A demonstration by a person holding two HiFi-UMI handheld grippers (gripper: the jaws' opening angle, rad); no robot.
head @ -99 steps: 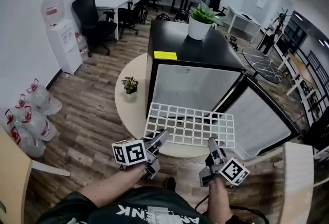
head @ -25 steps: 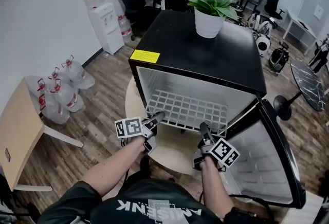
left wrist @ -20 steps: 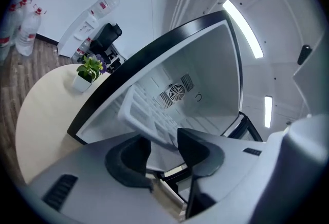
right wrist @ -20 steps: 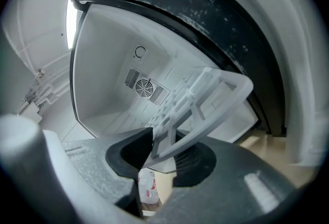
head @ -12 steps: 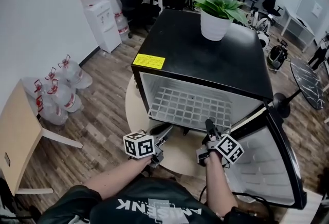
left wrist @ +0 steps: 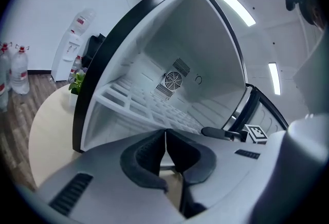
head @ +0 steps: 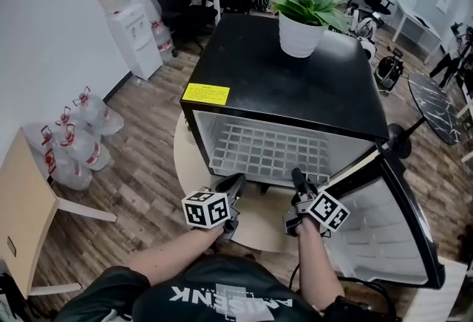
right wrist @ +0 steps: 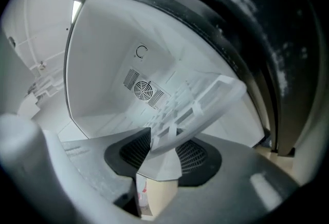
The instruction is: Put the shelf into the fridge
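Observation:
The white grid shelf [head: 266, 149] lies level inside the open black fridge [head: 295, 77], its front bar at the opening. My left gripper [head: 236, 182] hovers just before the shelf's front left; its jaws have just been closing and now stand shut [left wrist: 165, 138] with nothing between them. My right gripper [head: 295, 177] sits at the shelf's front right. Its jaws have just been opening, and in the right gripper view [right wrist: 163, 147] the shelf's front bar [right wrist: 205, 107] lies between the spread pads, which do not press on it.
The fridge door [head: 384, 217] hangs open to the right. A potted plant [head: 303, 14] stands on the fridge top. The fridge rests on a round table [head: 259, 224]. A water dispenser [head: 126, 25], water bottles [head: 74, 136] and a wooden table [head: 22, 210] are at the left.
Over the last second the shelf slid deeper into the fridge. My left gripper let go of it, rolled and shut empty. The right gripper stayed at the front bar.

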